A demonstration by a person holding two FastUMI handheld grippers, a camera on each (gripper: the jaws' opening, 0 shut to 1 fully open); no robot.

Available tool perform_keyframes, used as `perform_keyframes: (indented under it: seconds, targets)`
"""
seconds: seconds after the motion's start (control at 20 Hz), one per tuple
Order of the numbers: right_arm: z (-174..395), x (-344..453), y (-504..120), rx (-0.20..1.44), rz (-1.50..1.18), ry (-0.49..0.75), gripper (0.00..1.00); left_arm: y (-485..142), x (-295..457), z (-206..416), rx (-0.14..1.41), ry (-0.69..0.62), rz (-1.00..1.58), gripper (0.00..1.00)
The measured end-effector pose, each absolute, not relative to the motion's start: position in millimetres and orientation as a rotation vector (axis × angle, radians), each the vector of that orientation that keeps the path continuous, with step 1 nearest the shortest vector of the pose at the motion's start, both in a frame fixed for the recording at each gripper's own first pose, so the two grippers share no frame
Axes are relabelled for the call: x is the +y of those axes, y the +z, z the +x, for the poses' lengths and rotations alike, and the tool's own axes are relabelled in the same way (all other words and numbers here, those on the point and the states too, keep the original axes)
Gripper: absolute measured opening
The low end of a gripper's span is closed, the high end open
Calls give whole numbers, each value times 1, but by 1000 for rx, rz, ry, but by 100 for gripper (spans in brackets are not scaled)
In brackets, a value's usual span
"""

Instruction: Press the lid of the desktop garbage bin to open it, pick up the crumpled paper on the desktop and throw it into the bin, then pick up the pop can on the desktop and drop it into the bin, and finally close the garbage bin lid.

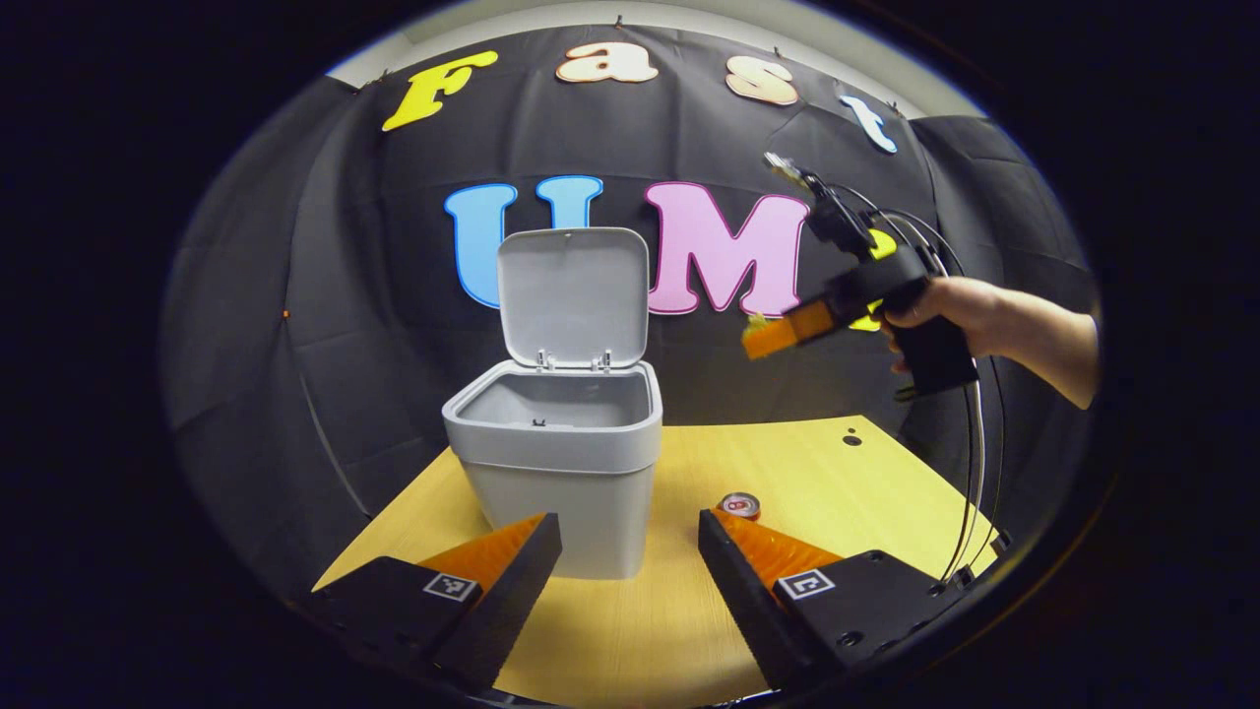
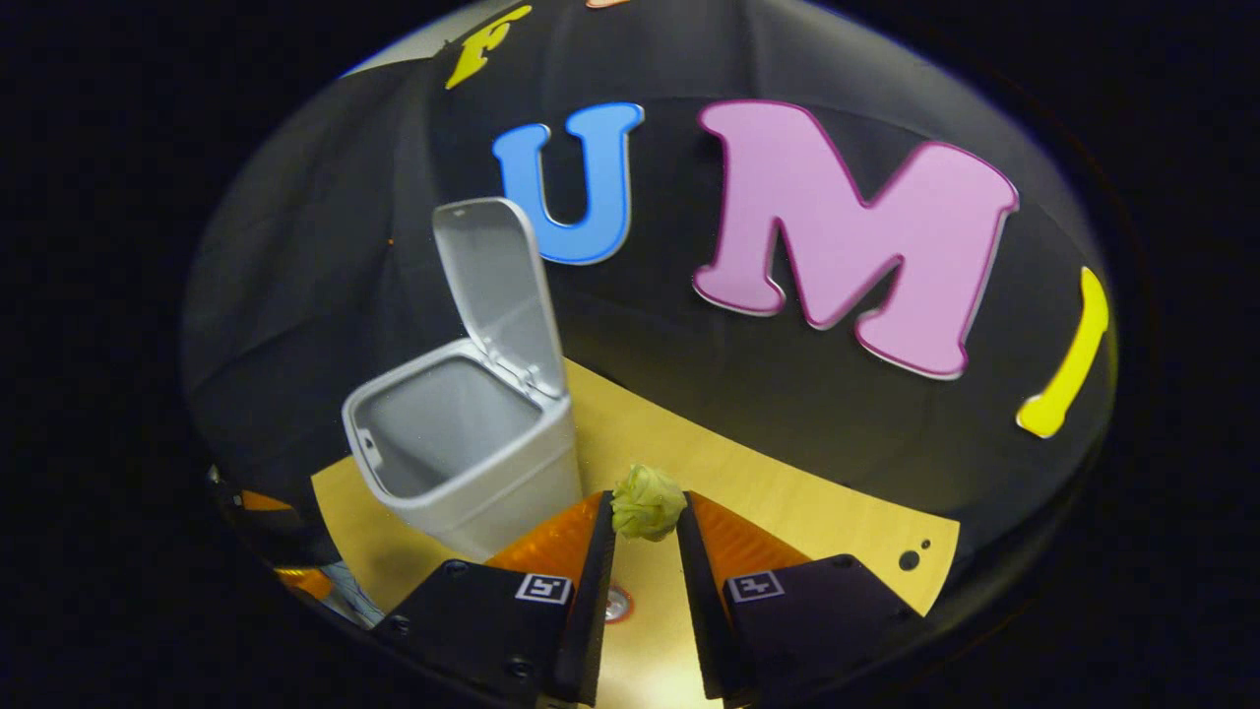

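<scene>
Right claw clenched on crumpled paper at my fingertips, held high above tabletop — bin lies down-left, lid upright, mouth open; left claw released near bin — pop can beside it

Black hand-held gripper body with trailing black cables, square fiducial markers, dark screws.
</scene>
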State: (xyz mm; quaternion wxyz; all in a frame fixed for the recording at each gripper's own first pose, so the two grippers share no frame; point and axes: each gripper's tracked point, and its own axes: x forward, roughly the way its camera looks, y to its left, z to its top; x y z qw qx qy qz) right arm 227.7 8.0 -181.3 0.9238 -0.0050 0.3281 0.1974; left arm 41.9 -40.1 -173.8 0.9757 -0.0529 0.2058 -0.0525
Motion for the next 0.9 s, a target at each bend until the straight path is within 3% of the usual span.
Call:
perform_keyframes:
  seconds: [0.2, 0.4, 0.45, 0.5, 0.65, 0.8, 0.9]
  targets:
    - [248, 89, -152, 643, -13, 530, 42, -174, -30, 37, 409, -71, -123, 95]
    - [251, 138, -165, 667, -15, 626, 42, -172, -18, 32, 401, -32, -130, 95]
    - [249, 148, -170, 677, -23, 638, 28, -171, -17, 28, 402, -22, -128, 95]
    - [249, 154, -175, 682, -32, 647, 42, -170, -15, 27, 399, -15, -124, 95]
    - [248, 161, -172, 663, -65, 661, 44, -167, -7, 19, 399, 1, -113, 95]
    - [249, 159, -166, 636, -80, 652, 98, -164, -7, 15, 396, 4, -110, 95]
    - [248, 153, -159, 627, -69, 640, 97, -165, -8, 13, 394, -4, -111, 95]
